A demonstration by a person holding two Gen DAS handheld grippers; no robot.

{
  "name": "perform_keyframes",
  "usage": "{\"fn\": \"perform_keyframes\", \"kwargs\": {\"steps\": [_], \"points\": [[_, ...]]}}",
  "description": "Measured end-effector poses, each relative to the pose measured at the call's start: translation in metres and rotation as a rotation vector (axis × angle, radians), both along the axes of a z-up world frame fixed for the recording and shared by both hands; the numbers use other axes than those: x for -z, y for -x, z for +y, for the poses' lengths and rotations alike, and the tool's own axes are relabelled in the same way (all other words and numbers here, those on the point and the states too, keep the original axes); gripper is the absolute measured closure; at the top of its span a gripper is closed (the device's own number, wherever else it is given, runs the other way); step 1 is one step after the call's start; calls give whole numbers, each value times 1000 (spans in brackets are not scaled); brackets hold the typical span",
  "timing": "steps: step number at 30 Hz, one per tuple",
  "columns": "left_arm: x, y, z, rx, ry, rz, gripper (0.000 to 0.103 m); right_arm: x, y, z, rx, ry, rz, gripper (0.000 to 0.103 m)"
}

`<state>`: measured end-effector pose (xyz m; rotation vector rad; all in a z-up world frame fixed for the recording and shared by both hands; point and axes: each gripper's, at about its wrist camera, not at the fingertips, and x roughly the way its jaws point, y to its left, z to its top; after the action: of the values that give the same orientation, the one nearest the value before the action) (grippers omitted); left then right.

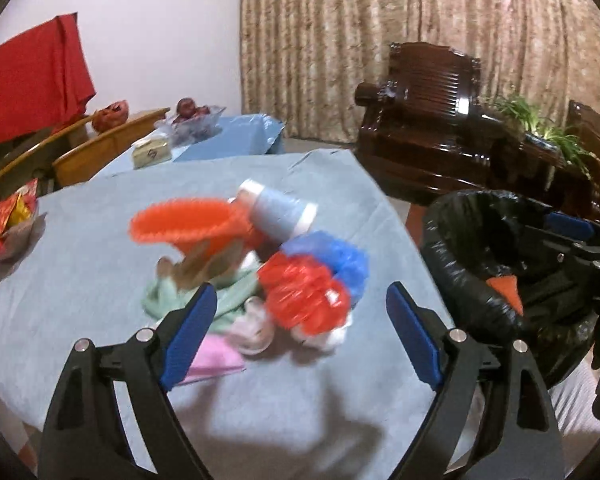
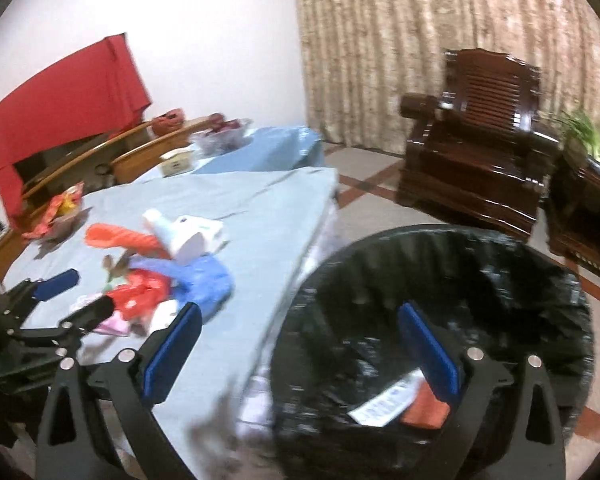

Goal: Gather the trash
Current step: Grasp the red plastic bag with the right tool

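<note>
A pile of trash lies on the blue-grey tablecloth [image 1: 80,280]: a red plastic bag [image 1: 304,292], a blue plastic bag [image 1: 332,252], an orange ridged piece [image 1: 184,220], a pale blue cup [image 1: 276,212], green paper [image 1: 160,300] and a pink sheet [image 1: 216,356]. My left gripper [image 1: 300,340] is open and empty, just in front of the pile. My right gripper [image 2: 300,344] is open and empty, over the near rim of the black-lined bin [image 2: 500,272]. A white wrapper [image 2: 384,400] and an orange piece [image 2: 428,408] lie in the bin.
Snack packets [image 1: 8,220] lie at the table's left edge. A tissue box [image 1: 152,152] and a fruit bowl [image 1: 192,120] stand at the far end. Dark wooden armchairs [image 2: 476,152] stand beyond the bin. The bin [image 1: 480,248] stands off the table's right edge.
</note>
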<state>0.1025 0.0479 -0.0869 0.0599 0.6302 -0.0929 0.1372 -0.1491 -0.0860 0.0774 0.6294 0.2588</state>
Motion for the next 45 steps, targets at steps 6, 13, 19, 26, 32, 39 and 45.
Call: {"fn": "perform_keyframes", "kwargs": {"steps": [6,13,19,26,32,39,45], "points": [[5,3,27,-77,10,3,20,9,-9,46,-108,-4,24,13],[7,4,72,-183,-30,-7,22,22,-25,98,-225,-9,55,22],[6,5,94,-232,-23,-3,24,30,-36,137,-293,7,73,22],[11,4,100,-233,2,15,24,50,-53,153,-305,29,144,50],[12,6,98,-232,12,14,24,43,-49,147,-317,16,127,76],[6,8,94,-225,19,-1,24,16,-37,141,-343,-37,73,78],[-8,4,92,-211,28,-27,24,-12,-32,136,-334,-54,8,78]]}}
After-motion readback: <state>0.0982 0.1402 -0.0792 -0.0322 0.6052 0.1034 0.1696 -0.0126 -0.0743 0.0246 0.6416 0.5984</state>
